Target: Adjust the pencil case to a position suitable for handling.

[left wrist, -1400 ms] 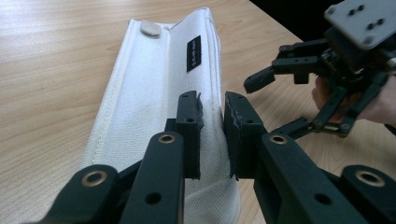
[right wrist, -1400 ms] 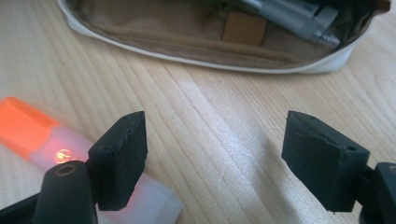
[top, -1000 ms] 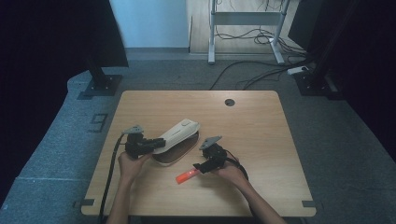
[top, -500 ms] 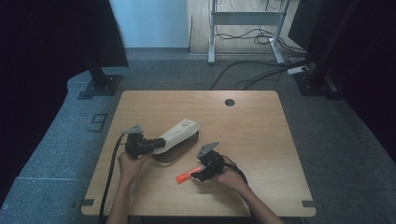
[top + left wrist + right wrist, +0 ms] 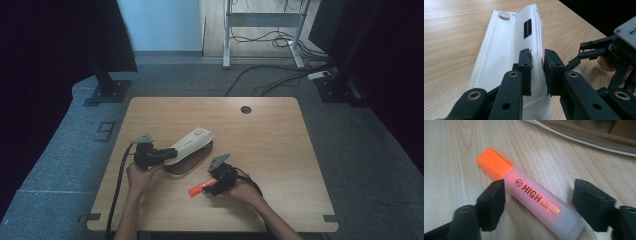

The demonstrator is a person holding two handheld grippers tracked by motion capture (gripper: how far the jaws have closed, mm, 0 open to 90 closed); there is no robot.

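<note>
- Two claws at work: left claw [image 5: 537,72] clamps the upper edge of a white fabric pencil case [image 5: 506,50], holding its mouth up off the counter [image 5: 280,145].
- Right claw [image 5: 539,205] has just been closing; jaws now approx. half wide, not yet pressing on anything.
- Orange highlighter [image 5: 531,195] lies flat on the counter between those jaws, slanted, cap end past the tips, just beside the case's open mouth.
- Judgement: pick-up imminent, then into the case.

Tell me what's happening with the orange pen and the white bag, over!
Left gripper clamped on white pouch flap. Right gripper open, jaws just been closing around orange highlighter, lying on the table. Nothing in the way.
</note>
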